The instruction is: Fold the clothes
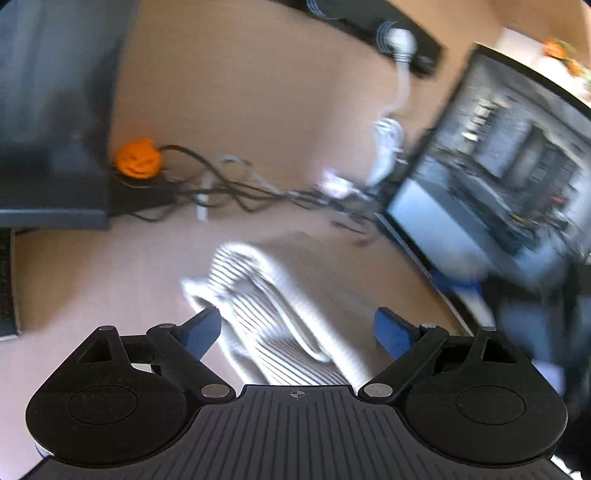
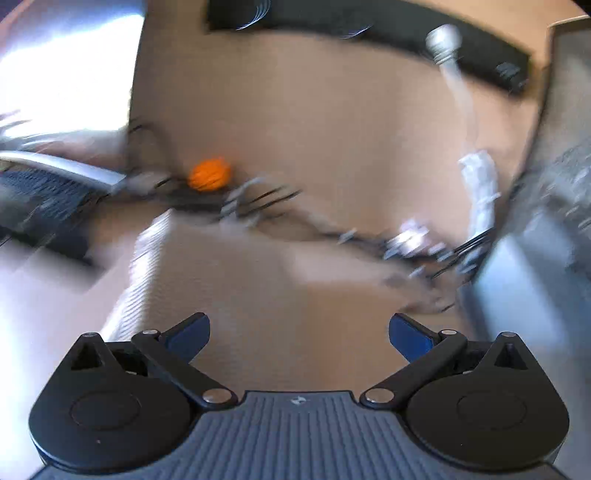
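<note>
- Striped garment [image 1: 273,314]: white cloth with dark stripes, bunched on the tan table [image 1: 258,110] directly ahead of your left gripper [image 1: 297,330]. It lies in the gap between the two blue fingertips [image 1: 201,332]; whether it touches either one cannot be told through the blur.
- Left gripper: your jaws stand wide apart and clamp nothing.
- Right gripper [image 2: 299,334]: your jaws also stand wide apart, with bare tan table between the blue fingertips [image 2: 188,334]. A pale striped blur [image 2: 144,266] at the left of the right wrist view may be the same garment; motion smear prevents certainty.
- Orange pumpkin figure [image 1: 138,162]: sits on a dark base at the back left of the table, beside the foot of a dark monitor [image 1: 51,110].
- Cables [image 1: 236,188]: a dark tangle runs across the table from the pumpkin towards the right, well beyond the garment.
- Second screen [image 1: 491,177]: stands tilted at the right edge of the left wrist view, showing a lit picture.
- White lamp-like arm [image 1: 400,74]: hangs down from a dark bar [image 1: 369,29] at the top, behind the cables.
- Both views are heavily blurred; fine detail cannot be read.
</note>
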